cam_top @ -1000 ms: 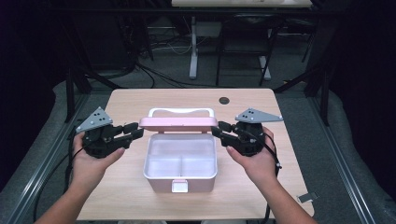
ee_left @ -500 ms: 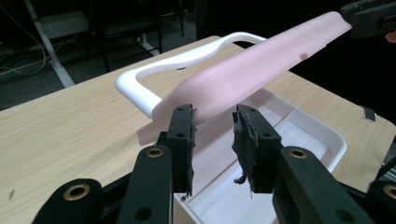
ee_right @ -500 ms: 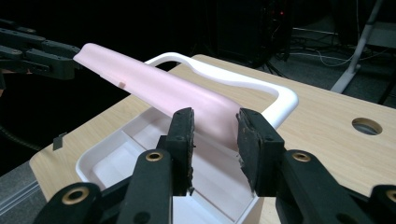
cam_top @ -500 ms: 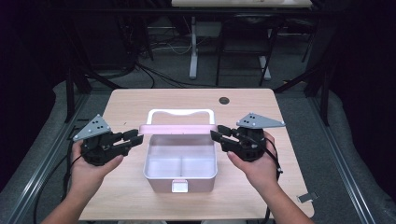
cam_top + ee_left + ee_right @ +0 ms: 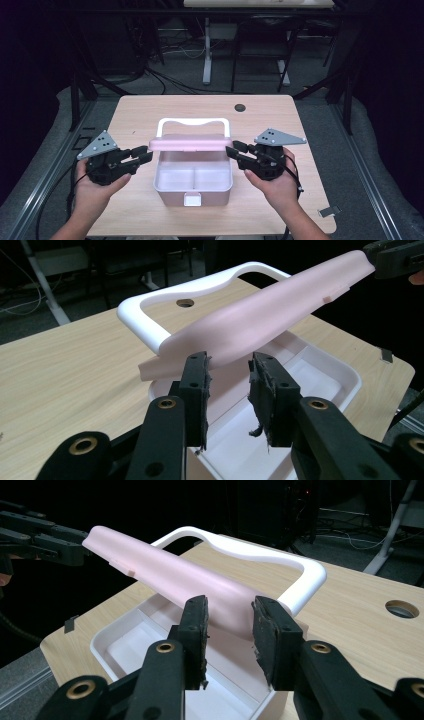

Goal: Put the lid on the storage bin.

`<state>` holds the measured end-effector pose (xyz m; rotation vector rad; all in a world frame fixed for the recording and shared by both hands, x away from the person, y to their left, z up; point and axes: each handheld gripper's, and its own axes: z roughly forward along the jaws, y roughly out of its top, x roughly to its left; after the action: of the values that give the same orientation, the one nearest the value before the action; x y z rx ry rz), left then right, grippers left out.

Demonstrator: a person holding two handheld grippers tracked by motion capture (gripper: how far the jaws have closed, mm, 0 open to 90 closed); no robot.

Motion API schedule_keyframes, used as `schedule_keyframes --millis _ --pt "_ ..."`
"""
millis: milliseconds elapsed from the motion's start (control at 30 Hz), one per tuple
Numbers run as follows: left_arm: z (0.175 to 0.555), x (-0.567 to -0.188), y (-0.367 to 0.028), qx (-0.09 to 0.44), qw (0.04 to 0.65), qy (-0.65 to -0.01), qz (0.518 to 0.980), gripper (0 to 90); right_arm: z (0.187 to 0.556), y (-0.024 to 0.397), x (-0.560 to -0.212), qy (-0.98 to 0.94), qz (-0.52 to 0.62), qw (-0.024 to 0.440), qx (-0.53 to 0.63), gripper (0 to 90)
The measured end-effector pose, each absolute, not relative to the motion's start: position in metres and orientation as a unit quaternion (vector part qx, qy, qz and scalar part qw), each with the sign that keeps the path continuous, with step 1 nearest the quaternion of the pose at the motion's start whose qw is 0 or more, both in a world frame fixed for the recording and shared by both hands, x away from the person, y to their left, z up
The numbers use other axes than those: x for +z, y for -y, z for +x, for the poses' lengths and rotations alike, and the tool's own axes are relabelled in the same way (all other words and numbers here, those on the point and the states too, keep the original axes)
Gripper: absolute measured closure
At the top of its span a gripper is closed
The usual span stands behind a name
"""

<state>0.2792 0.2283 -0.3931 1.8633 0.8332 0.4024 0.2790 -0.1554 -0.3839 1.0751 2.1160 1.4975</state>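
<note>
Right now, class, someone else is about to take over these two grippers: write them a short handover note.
Left gripper: open, fingers just off the left end of the pink lid, holding nothing.
Right gripper: open, at the lid's right end, also holding nothing.
The white box sits mid-table, both compartments empty, latch side toward you. Its hinged lid stands part-way over the rear of the box, with the white handle behind it.
Done: grippers placed at both ends of the lid.
Left: probably to lower the lid and shut the box.
</note>
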Motion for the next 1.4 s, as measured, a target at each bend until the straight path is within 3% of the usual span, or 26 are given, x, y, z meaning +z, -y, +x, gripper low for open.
schedule_keyframes --millis 1400 --pt "0.255 -0.444 -0.238 0.142 0.486 -0.352 0.787 68.7 0.255 0.165 -0.429 -0.747 0.389 0.135 0.522 67.8"
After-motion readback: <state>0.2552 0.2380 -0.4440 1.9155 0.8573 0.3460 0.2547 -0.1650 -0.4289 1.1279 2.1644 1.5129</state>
